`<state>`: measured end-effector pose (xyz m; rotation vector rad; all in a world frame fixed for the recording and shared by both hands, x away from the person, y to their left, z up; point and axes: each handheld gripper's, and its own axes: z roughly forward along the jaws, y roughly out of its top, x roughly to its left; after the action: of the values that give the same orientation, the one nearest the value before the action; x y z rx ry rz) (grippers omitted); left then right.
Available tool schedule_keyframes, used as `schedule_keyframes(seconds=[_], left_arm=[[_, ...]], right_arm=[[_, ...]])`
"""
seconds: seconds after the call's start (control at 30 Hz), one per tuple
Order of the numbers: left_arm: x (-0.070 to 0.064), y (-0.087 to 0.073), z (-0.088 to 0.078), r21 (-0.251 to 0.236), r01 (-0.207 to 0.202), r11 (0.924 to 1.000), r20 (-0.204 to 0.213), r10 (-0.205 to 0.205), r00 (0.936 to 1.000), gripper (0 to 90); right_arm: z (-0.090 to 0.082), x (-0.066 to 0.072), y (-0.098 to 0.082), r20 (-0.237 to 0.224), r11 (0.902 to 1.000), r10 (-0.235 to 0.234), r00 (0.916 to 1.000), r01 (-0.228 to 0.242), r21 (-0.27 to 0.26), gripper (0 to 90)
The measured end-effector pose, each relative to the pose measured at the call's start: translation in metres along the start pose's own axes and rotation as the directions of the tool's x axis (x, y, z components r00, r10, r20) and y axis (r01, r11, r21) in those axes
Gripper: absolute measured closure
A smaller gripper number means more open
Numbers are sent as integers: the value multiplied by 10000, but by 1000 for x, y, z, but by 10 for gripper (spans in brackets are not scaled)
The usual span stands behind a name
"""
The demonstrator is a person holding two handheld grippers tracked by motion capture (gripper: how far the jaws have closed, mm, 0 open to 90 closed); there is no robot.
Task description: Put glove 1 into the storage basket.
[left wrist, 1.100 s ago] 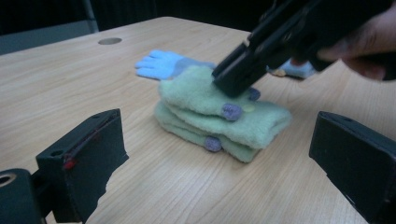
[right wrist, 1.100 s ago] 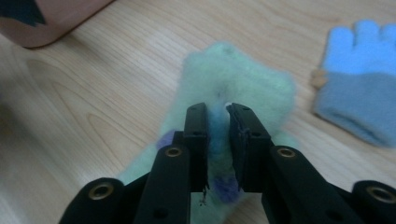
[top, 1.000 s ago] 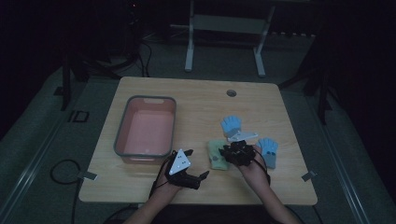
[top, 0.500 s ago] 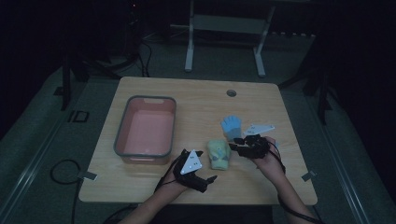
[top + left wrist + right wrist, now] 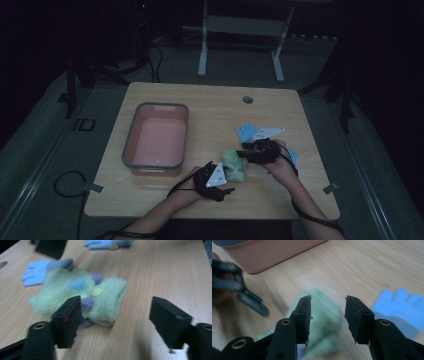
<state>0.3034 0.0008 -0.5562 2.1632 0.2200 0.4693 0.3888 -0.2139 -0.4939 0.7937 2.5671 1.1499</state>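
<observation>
Green mitten (image 5: 234,165) lies flat on the table (image 5: 210,110), just to the right of the pink bin's (image 5: 156,134) near corner and outside it, with a blue glove (image 5: 246,132) just beyond it on the side away from the bin.

A second ago the right gripper (image 5: 246,155) sat low over the mitten; now it is lifted and turned, on the mitten's far-from-bin side, and its jaws have just been opening. In the right gripper view (image 5: 327,315) they stand apart above the mitten with nothing pinched, so I judge the mitten released on that side.

Meanwhile the left gripper (image 5: 226,184) has come in at the mitten's bin-side end. Its jaws have just been closing yet are still apart in the left gripper view (image 5: 116,320); one pad sits in front of the mitten's edge, the other is well clear. Likely the mitten is being handed over for the bin.
</observation>
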Motion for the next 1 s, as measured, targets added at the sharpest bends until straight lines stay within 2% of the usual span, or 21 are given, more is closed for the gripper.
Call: schedule_keyframes(seconds=[0.1, 0.17, 0.23, 0.37, 0.43, 0.5, 0.57, 0.63, 0.67, 0.77, 0.83, 0.93, 1.0], left_arm=[[3, 4, 6, 16, -114, 9999, 109, 114, 9999, 309], [4, 5, 11, 102, -233, 9997, 180, 231, 9996, 309], [5, 5, 14, 127, -191, 9997, 244, 187, 9995, 309], [7, -1, 24, 757, -295, 9967, 272, 275, 9993, 309], [8, -2, 26, 880, -279, 9957, 236, 259, 9994, 312], [9, -2, 27, 908, -275, 9955, 224, 255, 9994, 325], [10, -1, 28, 955, -370, 9947, 146, 357, 9993, 364], [12, 0, 29, 1075, -405, 9934, 30, 404, 9992, 451], [13, 1, 29, 1234, -534, 9909, -78, 548, 9985, 515], [12, 4, 30, 1475, -802, 9858, -169, 835, 9964, 628], [12, 8, 29, 1494, -713, 9862, -204, 752, 9970, 707], [15, 13, 27, 1622, -483, 9856, -94, 505, 9987, 756], [17, 16, 25, 1675, -490, 9847, -94, 512, 9986, 768]], right_arm=[[12, -3, 2, -157, 9998, 20, 9999, -17, 201, 529], [20, -9, 1, -328, 9992, 195, 9993, -183, 351, 531], [24, -12, -1, -436, 9989, 201, 9988, -182, 433, 512], [41, -22, -11, -765, 9926, 550, 9955, -462, 1124, 440], [47, -28, -16, -1278, 9861, 1115, 9855, -937, 1375, 427], [50, -33, -19, -1548, 9773, 1608, 9748, -1353, 1631, 419], [52, -35, -20, -1818, 9713, 1894, 9649, -1570, 1785, 462], [54, -37, -22, -2057, 9632, 2290, 9515, -1909, 1892, 520], [54, -37, -22, -2062, 9611, 2374, 9493, -1987, 1918, 541], [52, -35, -21, -1961, 9593, 2454, 9494, -2087, 1904, 619], [50, -33, -20, -1878, 9603, 2440, 9514, -2100, 1834, 660], [47, -33, -19, -1817, 9581, 2583, 9488, -2275, 1741, 704], [45, -32, -18, -1792, 9565, 2694, 9462, -2412, 1639, 716]])
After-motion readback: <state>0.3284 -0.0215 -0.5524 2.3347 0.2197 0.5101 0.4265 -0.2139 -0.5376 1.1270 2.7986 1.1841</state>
